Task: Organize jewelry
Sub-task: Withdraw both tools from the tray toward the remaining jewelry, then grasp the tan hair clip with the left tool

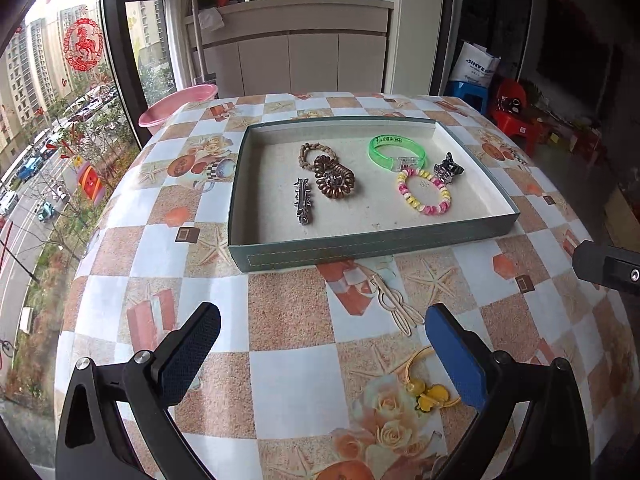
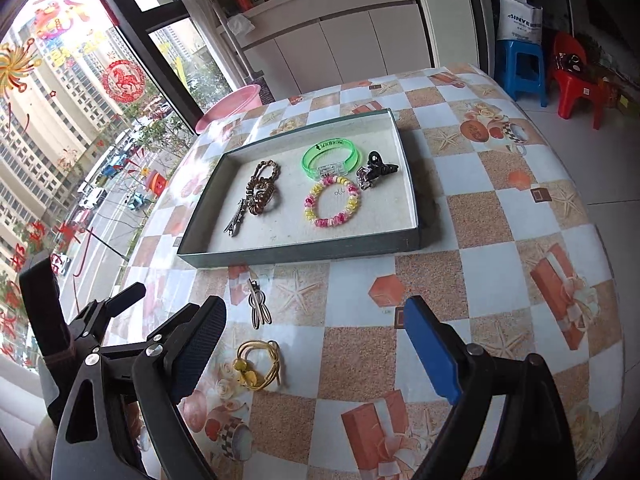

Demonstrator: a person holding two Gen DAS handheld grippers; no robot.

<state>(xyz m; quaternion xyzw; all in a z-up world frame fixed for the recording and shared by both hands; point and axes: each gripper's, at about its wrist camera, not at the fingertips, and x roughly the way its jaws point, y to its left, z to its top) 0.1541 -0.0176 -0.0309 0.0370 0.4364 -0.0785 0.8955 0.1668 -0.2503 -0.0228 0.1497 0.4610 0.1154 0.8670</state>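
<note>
1. The sorting is standing partway done: six pieces are already lying in the tray (image 1: 376, 240), among them the green bangle (image 1: 394, 152), the pink-and-yellow coil bracelet (image 1: 424, 196), the black claw clip (image 1: 448, 168) and the spiked silver clip (image 1: 303, 202).
2. Two pieces are still waiting on the tablecloth (image 1: 288, 312), both on the near side of the tray: the cream hair clip (image 1: 394, 304) and, nearer still, the yellow hair tie (image 1: 424, 388).
3. The left gripper (image 1: 320, 352) is hanging empty with its jaws spread wide; the right gripper (image 2: 316, 344) is likewise released, holding nothing.
4. The next move is probably calling for a descent onto the yellow hair tie (thin cord lying flat, so the pads need to come right down to the cloth).
5. The right wrist view is showing the hair tie's whole loop; the left view is hiding part of it behind a finger.
</note>
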